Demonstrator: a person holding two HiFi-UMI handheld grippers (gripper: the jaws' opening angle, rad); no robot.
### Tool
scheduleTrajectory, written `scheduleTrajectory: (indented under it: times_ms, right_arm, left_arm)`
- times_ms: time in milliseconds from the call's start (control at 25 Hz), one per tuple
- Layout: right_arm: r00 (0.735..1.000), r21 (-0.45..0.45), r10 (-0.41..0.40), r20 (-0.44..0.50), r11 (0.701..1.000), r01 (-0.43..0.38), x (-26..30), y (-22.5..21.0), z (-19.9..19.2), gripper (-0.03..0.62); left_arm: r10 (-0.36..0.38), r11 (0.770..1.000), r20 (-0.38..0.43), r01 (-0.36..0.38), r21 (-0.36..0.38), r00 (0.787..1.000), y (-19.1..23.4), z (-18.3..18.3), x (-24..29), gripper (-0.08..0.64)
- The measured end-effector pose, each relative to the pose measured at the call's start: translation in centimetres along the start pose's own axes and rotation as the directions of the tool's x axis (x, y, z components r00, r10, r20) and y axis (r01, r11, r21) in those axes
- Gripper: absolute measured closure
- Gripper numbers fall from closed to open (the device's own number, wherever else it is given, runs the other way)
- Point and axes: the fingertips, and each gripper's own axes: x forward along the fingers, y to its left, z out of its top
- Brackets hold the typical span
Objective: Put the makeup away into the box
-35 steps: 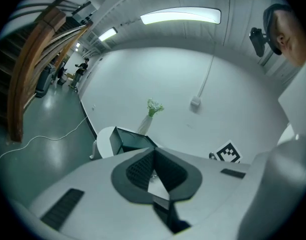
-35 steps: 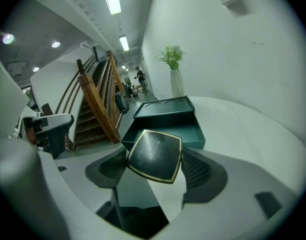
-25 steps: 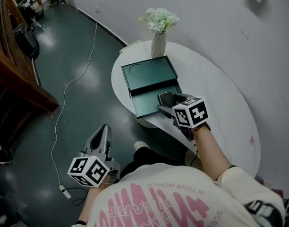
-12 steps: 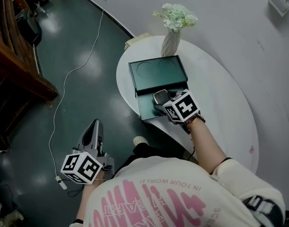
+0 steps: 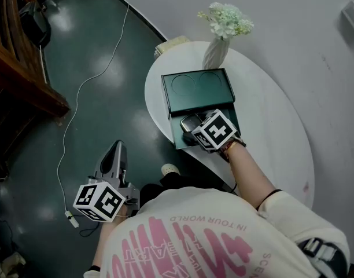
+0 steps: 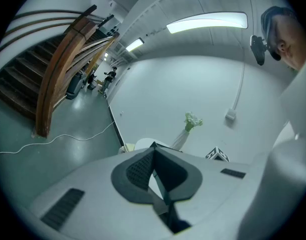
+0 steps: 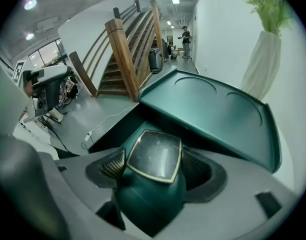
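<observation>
A dark green box (image 5: 183,133) lies open on the white oval table (image 5: 269,126), its lid (image 5: 197,89) tilted back with two round hollows. My right gripper (image 5: 189,127) is shut on a green makeup compact (image 7: 154,156) with a gold-rimmed dark top, and holds it over the box's open tray (image 7: 125,134). The lid (image 7: 218,109) rises just beyond the compact in the right gripper view. My left gripper (image 5: 116,155) hangs low over the floor at the left, away from the table, jaws pressed together with nothing between them (image 6: 154,176).
A white vase of pale flowers (image 5: 218,39) stands at the table's far end behind the box. A white cable (image 5: 78,97) runs across the dark floor at the left. A wooden staircase (image 5: 15,62) lies further left. The wall borders the table on the right.
My right gripper has carried the compact to the left, from the table's near edge to above the box's tray. The left gripper has stayed low by the floor.
</observation>
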Motion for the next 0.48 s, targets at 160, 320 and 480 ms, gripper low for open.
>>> scheduleTrajectory:
  times_ms: [160,320,480]
  right_arm:
    - [0.999,-0.023,0.018,-0.031,1.0,-0.018,0.9,0.6,-0.1,0.242]
    - [0.999,-0.032,0.024,-0.045,0.999,-0.026,1.6,0.9,0.0,0.242]
    - [0.997,-0.068,0.013,-0.07,0.998,-0.018,2.1,1.1,0.1,0.242]
  left_arm:
    - [0.011,1.0,0.003,-0.011,-0.004,1.0,0.5,0.2,-0.1,0.558]
    - [0.036,0.999,0.006,-0.036,-0.013,0.999,1.4,0.1,-0.7,0.558]
    - [0.054,0.998,0.008,-0.054,-0.022,0.999,2.0,0.1,-1.3,0.558]
